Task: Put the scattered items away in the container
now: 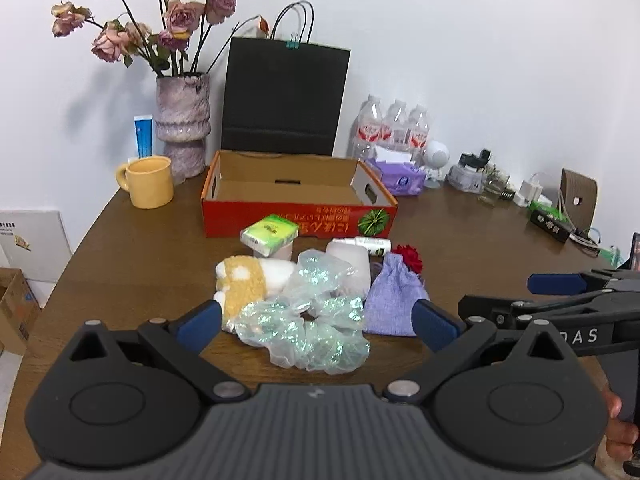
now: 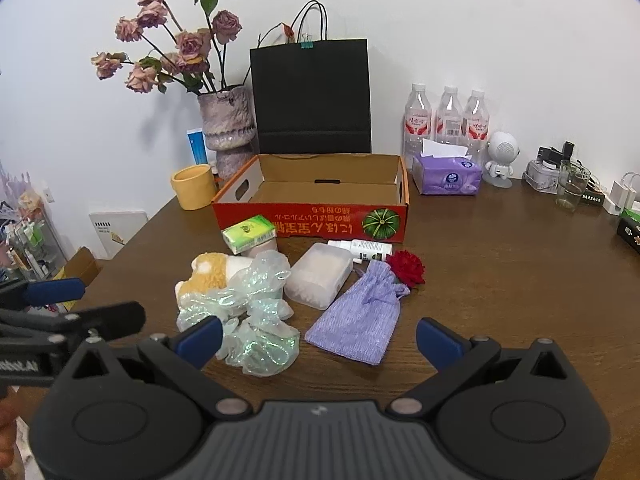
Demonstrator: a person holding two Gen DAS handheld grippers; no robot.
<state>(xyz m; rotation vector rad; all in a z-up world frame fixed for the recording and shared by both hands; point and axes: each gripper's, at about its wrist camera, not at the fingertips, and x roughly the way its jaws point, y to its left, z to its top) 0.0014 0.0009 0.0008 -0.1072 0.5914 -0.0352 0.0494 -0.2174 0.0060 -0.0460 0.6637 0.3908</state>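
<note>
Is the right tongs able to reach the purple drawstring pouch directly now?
Probably yes. The right tongs are open with the purple drawstring pouch lying flat just ahead between the fingers. Nothing rests on the pouch; the iridescent scrunchie and the plastic box lie beside it.

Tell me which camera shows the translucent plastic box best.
The right wrist view: the translucent plastic box shows its whole lid and front there. In the left wrist view the iridescent scrunchie hides most of it.

left wrist: low, faces box (image 1: 298, 196) | right wrist: alongside, right | shared: table (image 2: 500, 280)
</note>
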